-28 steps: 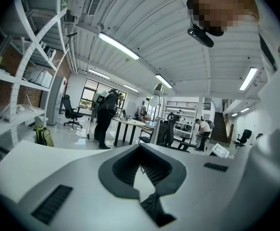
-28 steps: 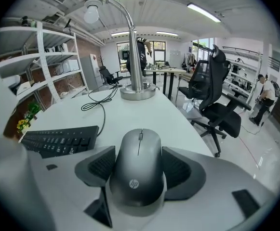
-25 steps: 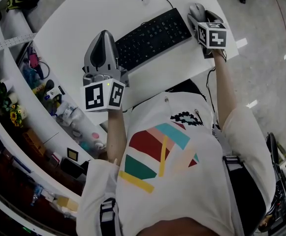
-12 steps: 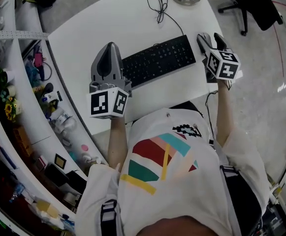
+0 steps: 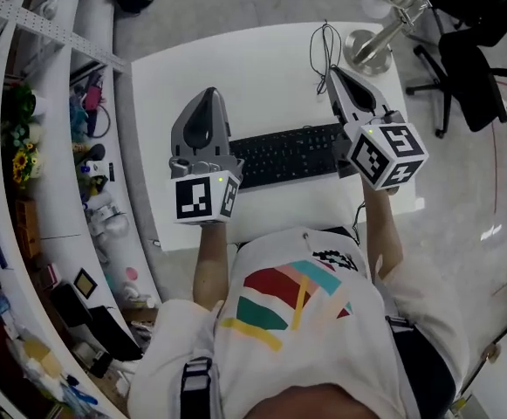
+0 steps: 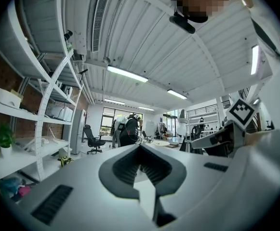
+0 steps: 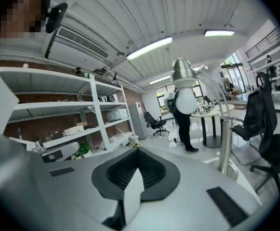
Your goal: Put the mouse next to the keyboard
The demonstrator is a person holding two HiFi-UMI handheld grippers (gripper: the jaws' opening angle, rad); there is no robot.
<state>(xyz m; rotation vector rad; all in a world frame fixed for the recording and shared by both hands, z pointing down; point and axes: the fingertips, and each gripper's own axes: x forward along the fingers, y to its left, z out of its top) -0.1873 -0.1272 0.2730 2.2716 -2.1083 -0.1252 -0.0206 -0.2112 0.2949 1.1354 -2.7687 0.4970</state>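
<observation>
A black keyboard [image 5: 284,155] lies across the white desk [image 5: 253,68] in the head view. The mouse shows in no view; the right gripper and its marker cube [image 5: 386,154] cover the keyboard's right end. My right gripper [image 5: 332,72] is raised above that end, pointing away from me, shut with nothing between its jaws [image 7: 137,150]. My left gripper [image 5: 208,92] hovers over the keyboard's left end, also shut and empty [image 6: 140,148]. Both gripper views look level across the room, not at the desk.
A chrome desk lamp [image 5: 371,49] stands at the desk's far right, with a black cable [image 5: 323,42] beside it. Cluttered shelves [image 5: 52,147] curve along the left. An office chair [image 5: 476,68] stands right of the desk. People stand farther back in the room [image 7: 185,114].
The right gripper's jaws, open around the mouse at the keyboard's right end, have shut and risen. The mouse has gone out of sight. The head camera has tilted forward. The left gripper stays shut.
</observation>
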